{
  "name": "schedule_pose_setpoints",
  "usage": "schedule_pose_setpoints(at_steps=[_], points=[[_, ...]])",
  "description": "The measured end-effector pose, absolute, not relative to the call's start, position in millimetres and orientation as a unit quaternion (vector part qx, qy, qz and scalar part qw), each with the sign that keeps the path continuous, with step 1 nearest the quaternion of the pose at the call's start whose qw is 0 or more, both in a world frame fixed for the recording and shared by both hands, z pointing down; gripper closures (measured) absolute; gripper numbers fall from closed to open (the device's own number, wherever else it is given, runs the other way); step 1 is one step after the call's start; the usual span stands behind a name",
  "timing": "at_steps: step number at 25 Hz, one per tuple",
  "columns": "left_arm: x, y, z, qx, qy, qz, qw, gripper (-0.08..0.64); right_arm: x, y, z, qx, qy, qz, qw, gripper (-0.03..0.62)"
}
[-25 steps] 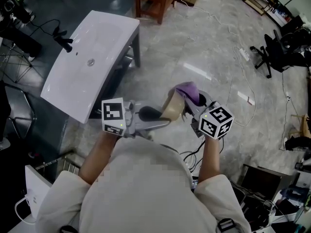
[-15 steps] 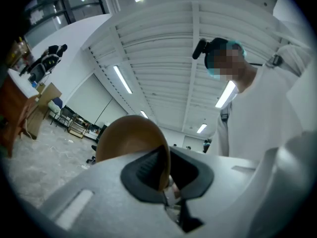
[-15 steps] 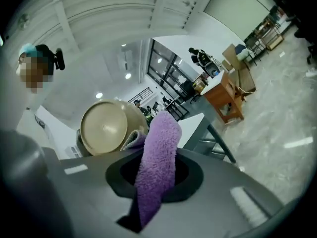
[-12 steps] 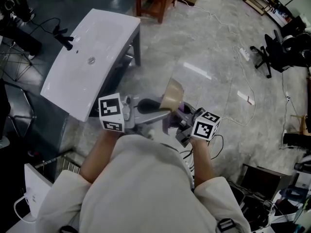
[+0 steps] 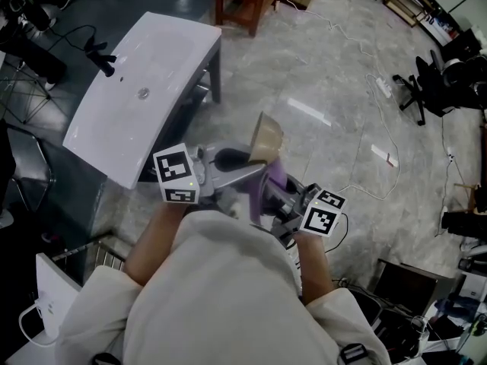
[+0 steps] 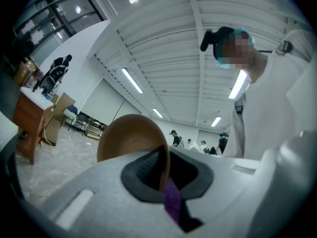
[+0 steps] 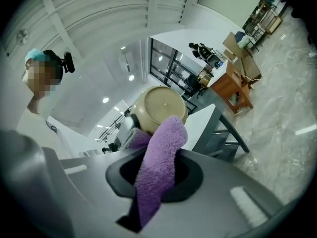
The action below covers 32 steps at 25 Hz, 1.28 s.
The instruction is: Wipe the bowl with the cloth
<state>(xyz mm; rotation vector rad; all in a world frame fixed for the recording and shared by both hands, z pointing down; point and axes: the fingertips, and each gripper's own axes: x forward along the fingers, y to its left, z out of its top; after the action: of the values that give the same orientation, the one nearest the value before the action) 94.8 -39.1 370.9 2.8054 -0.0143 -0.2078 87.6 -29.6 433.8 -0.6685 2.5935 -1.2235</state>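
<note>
Tan bowl on edge in mid-air above floor, interior showing bare tan. Rim clamped in closed left tongs. Purple cloth gripped in closed right tongs, pressed against bowl's outer base from near right. Contact patch obscured in head view.

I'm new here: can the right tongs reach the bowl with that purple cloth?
Probably yes: the right tongs grip the cloth beside the bowl, nothing between; the left tongs hold its rim.
</note>
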Motion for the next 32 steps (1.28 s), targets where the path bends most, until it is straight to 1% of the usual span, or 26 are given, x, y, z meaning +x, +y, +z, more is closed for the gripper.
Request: schedule_pose_setpoints(at_steps=[3, 5, 9, 13, 16, 23, 32], points=[[95.4, -43.8, 386.2, 0.985, -0.026, -0.044, 0.167, 0.551, 95.7, -24.5, 418.5, -0.232, 0.879, -0.4, 0.117, 0.545], [95.8, -45.3, 390.2, 0.983, -0.031, -0.043, 0.177, 0.551, 100.0, -24.1, 408.8, -0.245, 0.889, -0.371, 0.105, 0.545], [99.1, -47.7, 388.7, 0.981, -0.035, -0.047, 0.184, 0.551, 103.8, -23.3, 399.5, -0.275, 0.915, -0.294, 0.026, 0.545], [102.2, -46.8, 392.2, 0.981, -0.035, -0.037, 0.185, 0.551, 103.1, -20.6, 393.4, -0.31, 0.928, -0.184, -0.093, 0.545], [99.7, -47.2, 394.7, 0.981, -0.038, -0.036, 0.186, 0.551, 99.4, -21.4, 384.0, -0.32, 0.931, -0.118, -0.134, 0.545], [101.4, -38.1, 399.4, 0.983, -0.021, -0.016, 0.18, 0.551, 97.0, -28.9, 356.5, -0.315, 0.939, -0.03, -0.136, 0.545], [105.9, -17.6, 400.4, 0.98, 0.022, -0.008, 0.197, 0.551, 105.0, -62.8, 340.9, -0.346, 0.934, -0.029, -0.081, 0.545]])
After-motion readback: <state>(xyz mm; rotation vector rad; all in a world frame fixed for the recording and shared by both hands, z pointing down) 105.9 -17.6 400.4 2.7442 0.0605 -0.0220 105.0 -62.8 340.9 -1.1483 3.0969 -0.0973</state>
